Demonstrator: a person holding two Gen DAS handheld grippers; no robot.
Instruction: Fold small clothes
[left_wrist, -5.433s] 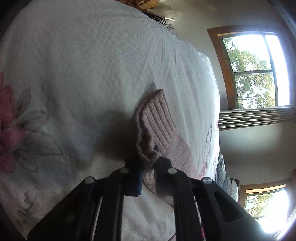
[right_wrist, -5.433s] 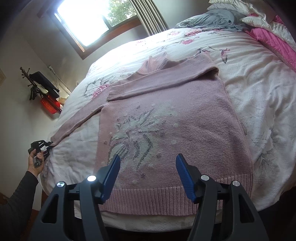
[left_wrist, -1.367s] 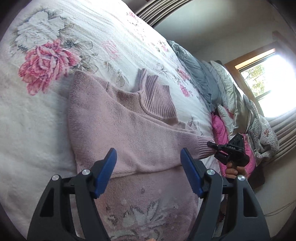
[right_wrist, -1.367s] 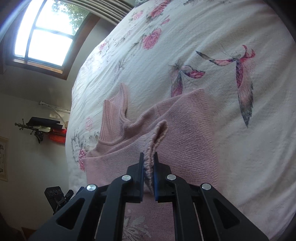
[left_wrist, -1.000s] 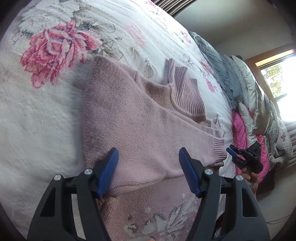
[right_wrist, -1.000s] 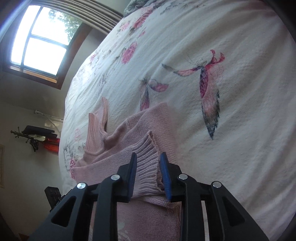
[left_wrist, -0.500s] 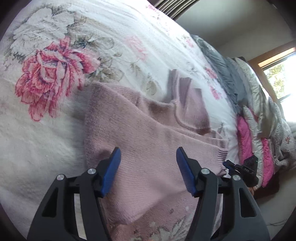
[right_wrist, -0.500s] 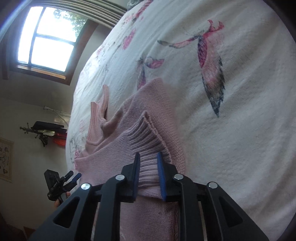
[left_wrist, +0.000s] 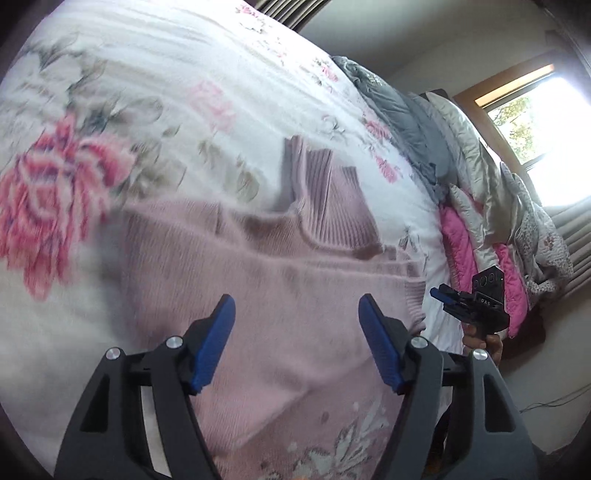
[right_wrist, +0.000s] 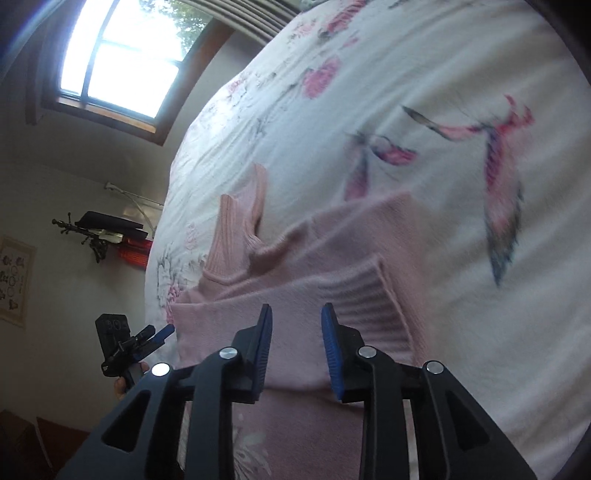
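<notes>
A pink knitted sweater (left_wrist: 258, 280) lies flat on the floral bedspread (left_wrist: 155, 88), both sleeves folded across its chest and its ribbed collar (left_wrist: 325, 199) pointing up the bed. My left gripper (left_wrist: 295, 332) hovers open over the folded sleeve, holding nothing. In the right wrist view the same sweater (right_wrist: 332, 251) shows its ribbed cuff (right_wrist: 373, 299) lying loose on the chest, just right of my right gripper (right_wrist: 295, 325). That gripper is open with a narrow gap and grips nothing. Each gripper appears small in the other's view: the right gripper (left_wrist: 439, 295) and the left gripper (right_wrist: 166, 330).
Grey and pink pillows and bedding (left_wrist: 472, 206) are heaped at the head of the bed. Bright windows (right_wrist: 122, 48) sit on two walls. A black and red object (right_wrist: 110, 232) hangs on the wall beyond the bed's left edge. A hand (left_wrist: 484, 343) holds the right gripper.
My right gripper has opened and let go of the sleeve cuff, which now lies on the sweater's chest. The left gripper has stayed open and drifted slightly over the sweater.
</notes>
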